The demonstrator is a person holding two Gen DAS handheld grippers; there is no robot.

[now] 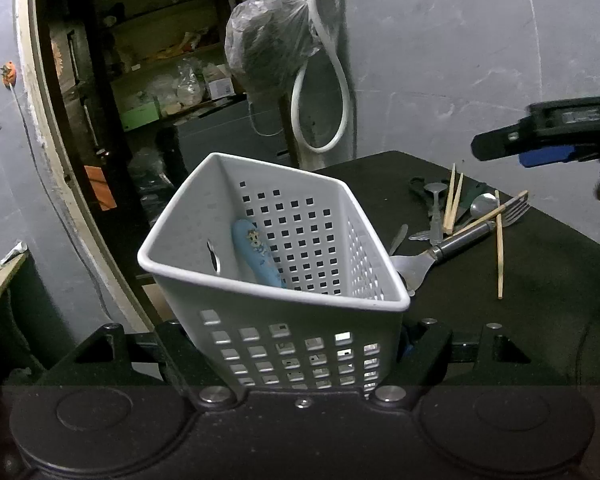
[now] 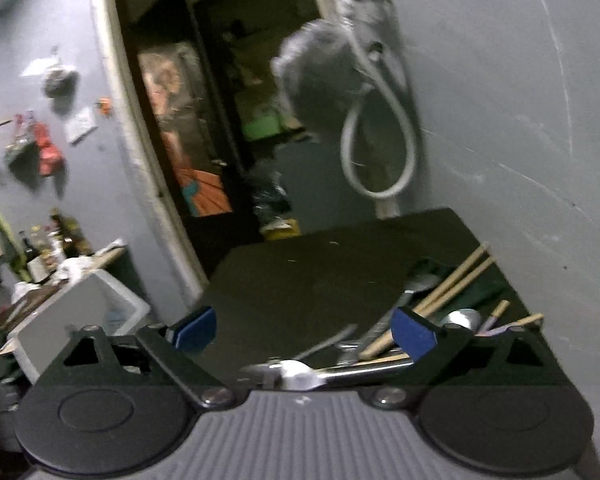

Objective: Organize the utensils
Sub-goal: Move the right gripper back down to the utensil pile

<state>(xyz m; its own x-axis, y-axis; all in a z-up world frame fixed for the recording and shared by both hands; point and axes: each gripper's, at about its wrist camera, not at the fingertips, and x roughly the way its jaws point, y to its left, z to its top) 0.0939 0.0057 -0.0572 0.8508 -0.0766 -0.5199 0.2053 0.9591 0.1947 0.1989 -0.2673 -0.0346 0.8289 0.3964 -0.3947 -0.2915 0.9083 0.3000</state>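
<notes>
1. Left tool [image 1: 300, 364]: clamped on the near wall of the white basket [image 1: 276, 240], basket tilted, mouth turned toward 1 o'clock and open to the pile.
2. Inside basket: one blue-handled utensil [image 1: 256, 254] leaning against the far perforated wall. Nothing else visible in there.
3. Right tool [image 2: 306, 334]: spread wide, blue pads [image 2: 414, 332] well apart, nothing pinched between them. Seen from the left wrist view at 3 o'clock, above the tabletop [image 1: 520, 272] and beyond the pile.
4. Pile on tabletop, at 2 o'clock from the basket: wooden chopsticks [image 1: 499, 248], fork [image 1: 514, 210], spoon [image 1: 482, 202], a dark-handled spatula [image 1: 440, 250] with its blade touching or just beside the basket corner; cannot tell which.
5. Right wrist view blurred; a metal utensil [image 2: 340, 372] lies low between the pads, a second spoon [image 2: 462, 318] and chopsticks at 2 o'clock past the right pad.
6. Step in hand, judged: between picks. One piece sorted, most of the pile left, so task early.
7. Next move, judged: lower right tool over a single piece, likely the metal one nearest the pads, line pads across its handle, close, lift clear.
8. Risk, judged: crossed chopsticks resting on the spatula handle may drag along; thin flat handles may slip against the dark mat. Basket needs steady tilt for the drop.
</notes>
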